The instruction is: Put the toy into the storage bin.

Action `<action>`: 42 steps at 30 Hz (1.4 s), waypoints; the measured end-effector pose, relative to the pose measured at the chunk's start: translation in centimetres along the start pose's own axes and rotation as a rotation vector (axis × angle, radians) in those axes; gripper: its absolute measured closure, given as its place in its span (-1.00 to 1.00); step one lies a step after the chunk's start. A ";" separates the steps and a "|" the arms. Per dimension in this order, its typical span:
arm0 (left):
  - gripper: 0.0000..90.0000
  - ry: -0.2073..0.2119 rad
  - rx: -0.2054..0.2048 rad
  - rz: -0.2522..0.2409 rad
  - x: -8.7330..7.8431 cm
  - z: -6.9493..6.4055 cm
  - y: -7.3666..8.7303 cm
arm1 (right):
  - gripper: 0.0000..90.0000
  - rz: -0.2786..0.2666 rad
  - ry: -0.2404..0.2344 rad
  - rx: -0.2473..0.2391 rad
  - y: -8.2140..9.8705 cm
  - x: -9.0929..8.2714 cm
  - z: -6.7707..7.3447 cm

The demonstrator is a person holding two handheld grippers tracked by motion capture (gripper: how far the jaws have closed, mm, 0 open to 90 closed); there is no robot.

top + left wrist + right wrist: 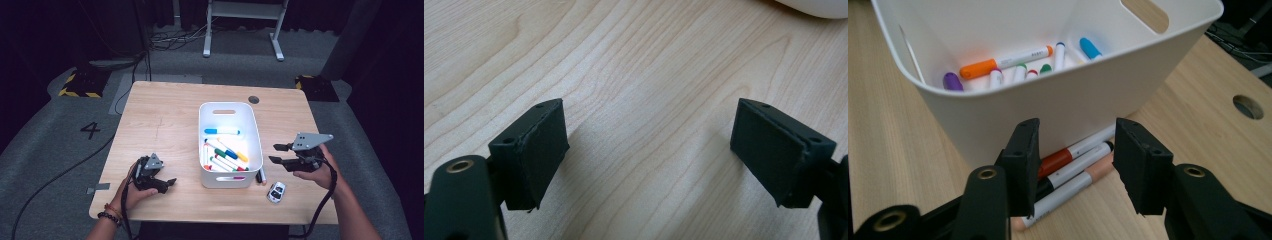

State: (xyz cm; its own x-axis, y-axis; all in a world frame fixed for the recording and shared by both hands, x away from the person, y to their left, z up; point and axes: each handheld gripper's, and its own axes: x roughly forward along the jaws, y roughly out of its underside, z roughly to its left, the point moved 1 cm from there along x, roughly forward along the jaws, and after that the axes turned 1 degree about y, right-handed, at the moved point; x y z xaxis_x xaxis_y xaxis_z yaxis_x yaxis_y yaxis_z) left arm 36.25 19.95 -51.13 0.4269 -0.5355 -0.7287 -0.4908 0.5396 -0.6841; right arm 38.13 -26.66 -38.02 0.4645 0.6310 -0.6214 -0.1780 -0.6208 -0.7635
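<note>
A white rectangular plastic bin (pixel 229 145) with handle slots is seen at the middle of a light wooden table (pixel 160 120). Coloured marker pens (pixel 225 152) are piled inside the bin. Three more markers (pixel 1075 165), capped red, black and peach, are laid on the table against the bin's right wall. A small white toy car (pixel 276 192) is placed near the bin's front right corner, just beyond those markers. The left gripper (pixel 167 184) is held low over bare wood, left of the bin, jaws spread wide with nothing between them. The right gripper (pixel 277 153) is held right of the bin, jaws parted and empty, aimed at the markers beside the bin.
</note>
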 end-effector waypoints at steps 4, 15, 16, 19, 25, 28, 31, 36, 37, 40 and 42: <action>-0.66 0.001 0.000 0.002 0.0 0.0 0.0 | 0.12 0.040 0.002 0.054 2.7 2.0 0.0; -0.66 0.000 0.002 0.002 0.0 0.0 0.0 | 0.01 0.102 -0.046 0.155 5.3 7.3 -0.7; -0.66 0.002 0.001 0.001 0.0 0.0 0.0 | 0.01 0.114 -0.036 0.153 5.4 7.8 -0.7; -0.66 0.001 0.002 0.002 0.0 0.0 0.0 | 0.02 0.158 -0.011 0.148 5.7 8.8 -0.9; -0.66 0.002 0.001 0.001 0.0 0.0 0.0 | 0.05 0.172 -0.005 0.183 6.4 9.1 -1.6; -0.66 0.000 0.003 0.002 0.0 0.0 0.0 | 0.06 0.198 0.013 0.170 6.7 9.2 -1.7; -0.66 0.002 0.000 0.000 0.0 0.0 0.0 | 0.11 0.212 0.033 0.171 7.3 9.1 -2.0; -0.66 0.001 0.001 0.001 0.0 0.0 0.0 | 0.11 0.198 0.042 0.200 8.3 8.4 -2.9; -0.66 0.001 0.001 0.001 0.0 0.0 0.0 | 0.11 0.200 0.046 0.217 8.5 8.3 -3.1; -0.66 0.000 0.002 0.002 0.0 0.0 0.0 | 0.13 0.189 0.065 0.249 8.9 8.1 -3.9; -0.66 0.000 0.002 0.002 0.0 0.0 0.0 | 0.12 0.192 0.075 0.268 9.0 8.4 -4.2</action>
State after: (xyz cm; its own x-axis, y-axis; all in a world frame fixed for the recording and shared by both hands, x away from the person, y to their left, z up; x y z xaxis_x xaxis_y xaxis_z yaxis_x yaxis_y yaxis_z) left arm 36.25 19.96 -51.12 0.4259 -0.5348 -0.7298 -0.4900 0.5418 -0.6829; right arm 44.05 -28.92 -49.35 0.4613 0.4723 -0.7511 -0.4853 -0.5744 -0.6592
